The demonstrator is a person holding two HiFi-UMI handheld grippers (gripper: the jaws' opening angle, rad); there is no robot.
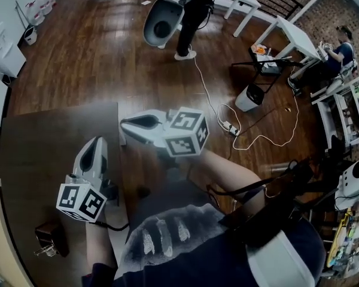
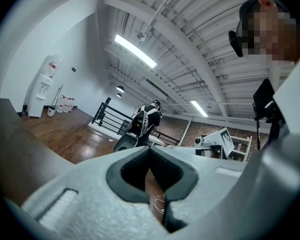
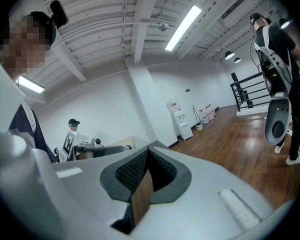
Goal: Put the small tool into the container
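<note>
Only the head view shows the dark table (image 1: 48, 154), where a small brown object (image 1: 49, 238) with a metal part lies near the left gripper (image 1: 96, 147). Each gripper view faces the ceiling. Both the left gripper and the right gripper (image 1: 125, 123) have their jaws closed on nothing.

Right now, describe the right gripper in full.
The right gripper is pale grey, plastic-looking, with two tapered jaws lined by dark ribbed pads and a cube with square markers at its rear. The jaws are shut with nothing between them. It lies roughly level, mostly above the wood floor, front end by the dark table's edge; contact there cannot be told.
</note>
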